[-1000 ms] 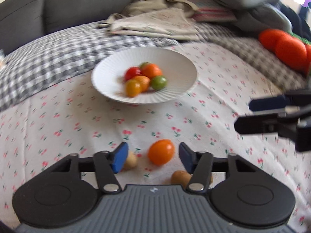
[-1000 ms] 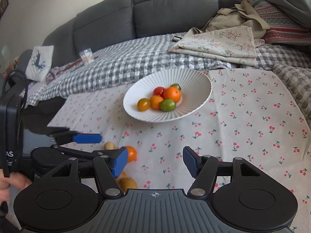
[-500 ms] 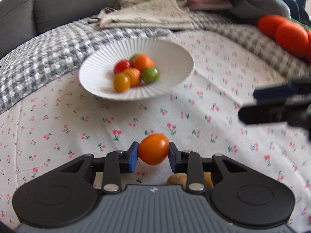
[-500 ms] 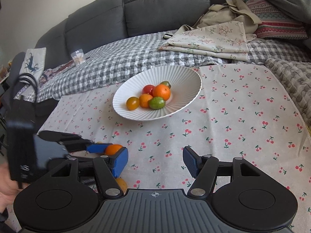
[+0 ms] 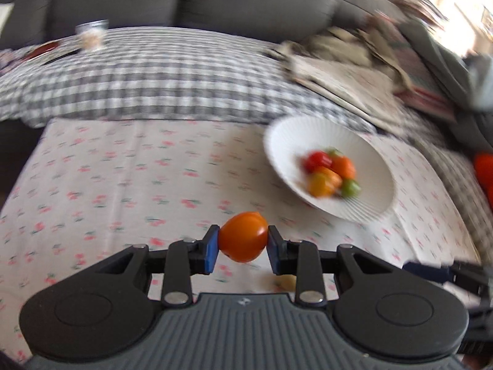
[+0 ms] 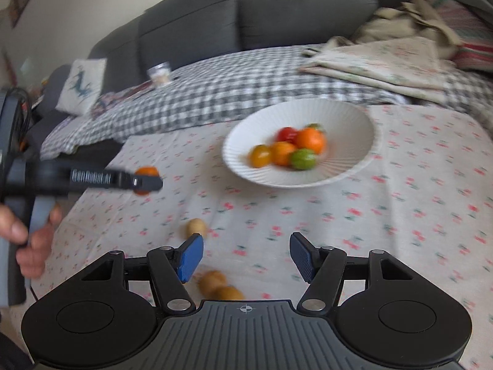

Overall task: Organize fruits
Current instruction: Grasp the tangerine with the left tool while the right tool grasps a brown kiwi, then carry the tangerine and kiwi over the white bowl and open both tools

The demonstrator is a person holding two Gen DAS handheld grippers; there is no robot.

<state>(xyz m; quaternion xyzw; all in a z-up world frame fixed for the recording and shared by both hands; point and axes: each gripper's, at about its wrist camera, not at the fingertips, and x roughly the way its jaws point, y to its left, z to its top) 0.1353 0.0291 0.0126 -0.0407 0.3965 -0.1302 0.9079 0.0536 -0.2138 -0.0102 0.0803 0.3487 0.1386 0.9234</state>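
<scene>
My left gripper (image 5: 242, 248) is shut on an orange tomato (image 5: 243, 236) and holds it above the cherry-print cloth; it also shows in the right wrist view (image 6: 147, 182), left of the bowl. The white ribbed bowl (image 5: 366, 206) lies to the right and holds several small tomatoes, red, orange, yellow and green (image 6: 289, 148). My right gripper (image 6: 246, 257) is open and empty over the cloth. Three small brown fruits lie on the cloth: one (image 6: 196, 227) ahead of its left finger, two (image 6: 218, 286) just below it.
A grey check blanket (image 6: 234, 92) and folded cloths (image 6: 388, 61) lie behind the bowl, against a dark grey sofa (image 6: 277, 9). Large orange-red objects (image 5: 485, 169) sit at the far right. A small jar (image 6: 159, 73) stands on the blanket.
My left gripper closed on the orange tomato, lifted it off the cloth and swung left, so the bowl now lies to its right. My right gripper stayed open.
</scene>
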